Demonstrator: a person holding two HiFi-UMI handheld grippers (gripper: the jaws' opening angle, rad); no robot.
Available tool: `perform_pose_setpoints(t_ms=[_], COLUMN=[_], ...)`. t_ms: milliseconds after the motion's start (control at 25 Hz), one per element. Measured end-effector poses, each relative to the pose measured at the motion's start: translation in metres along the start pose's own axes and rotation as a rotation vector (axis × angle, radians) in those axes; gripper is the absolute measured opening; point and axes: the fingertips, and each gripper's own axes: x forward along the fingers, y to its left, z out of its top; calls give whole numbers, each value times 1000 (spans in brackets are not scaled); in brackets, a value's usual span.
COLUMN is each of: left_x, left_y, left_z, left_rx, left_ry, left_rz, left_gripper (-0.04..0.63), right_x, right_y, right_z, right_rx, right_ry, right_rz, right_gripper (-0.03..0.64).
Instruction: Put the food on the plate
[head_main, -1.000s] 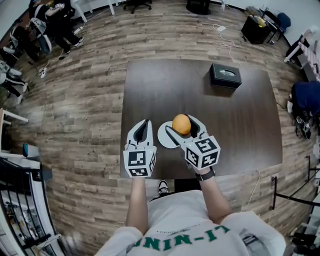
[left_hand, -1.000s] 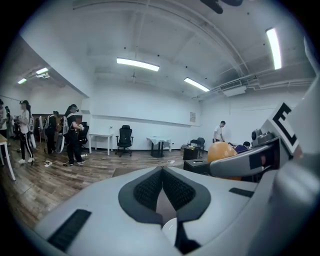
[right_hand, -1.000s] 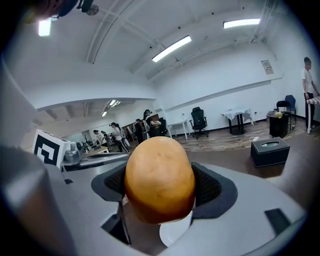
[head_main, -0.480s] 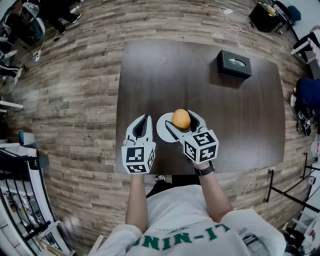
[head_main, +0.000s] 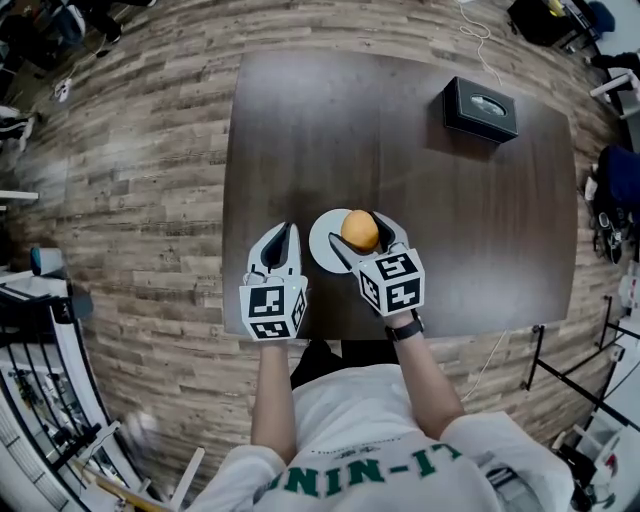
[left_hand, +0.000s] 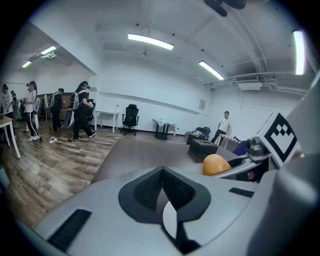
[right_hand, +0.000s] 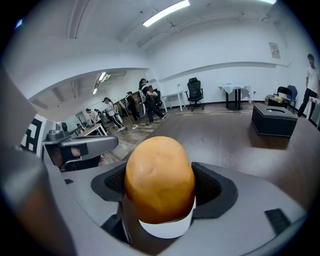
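Observation:
A round orange-brown food item (head_main: 360, 230) sits between the jaws of my right gripper (head_main: 362, 226), which is shut on it. It is over the right part of the white plate (head_main: 321, 243), near the table's front edge. In the right gripper view the food (right_hand: 160, 180) fills the jaws, with the plate (right_hand: 165, 229) showing just beneath it. Whether the food touches the plate I cannot tell. My left gripper (head_main: 279, 236) is shut and holds nothing, just left of the plate. In the left gripper view its jaws (left_hand: 161, 172) meet, and the food (left_hand: 216, 164) shows at the right.
The dark brown table (head_main: 400, 150) carries a black tissue box (head_main: 481, 108) at its far right. Wooden floor surrounds the table. People stand far off at the room's left (left_hand: 80, 110), and an office chair (left_hand: 130, 117) stands at the back.
The head view has shifted, so the table sits higher in the picture. My right gripper still holds the food over the plate, and the left gripper stays beside it.

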Motion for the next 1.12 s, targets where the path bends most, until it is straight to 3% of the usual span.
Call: perform_pose_setpoints(t_ms=[1120], left_x=[35], left_y=[20], left_z=[-77], left_rx=[-85], left_ry=[87], left_rz=[36], left_gripper=[11], right_x=[87], right_y=[-8], right_z=[-107], right_rx=[-89], right_ry=[301], right_rz=[-17], right_gripper=[377])
